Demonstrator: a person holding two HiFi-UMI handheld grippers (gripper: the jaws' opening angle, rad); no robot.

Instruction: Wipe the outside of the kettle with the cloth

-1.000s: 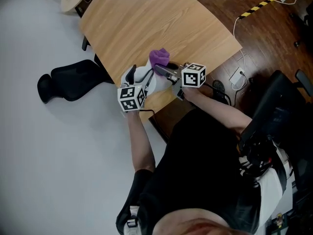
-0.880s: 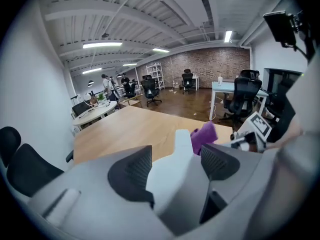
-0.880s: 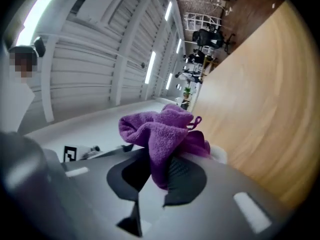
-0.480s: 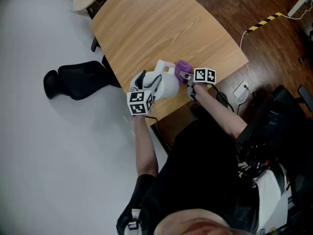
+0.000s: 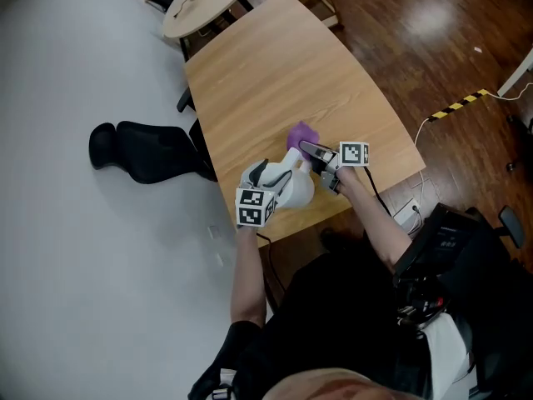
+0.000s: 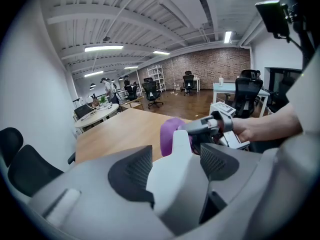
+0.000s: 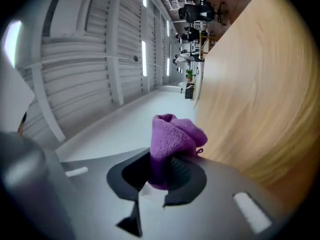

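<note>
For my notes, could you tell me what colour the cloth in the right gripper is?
Purple; the cloth shows best in the right gripper view.

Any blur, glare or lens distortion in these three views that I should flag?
Head view: sharp, with a glare patch on the wooden floor. Left gripper view: fisheye bend and black corners, the kettle close and soft. Right gripper view: the table streaked by motion blur, the cloth fairly sharp.

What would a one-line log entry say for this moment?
left gripper: shut on kettle | right gripper: shut on cloth | cloth: beside kettle, contact unclear | place: near edge of table
</note>
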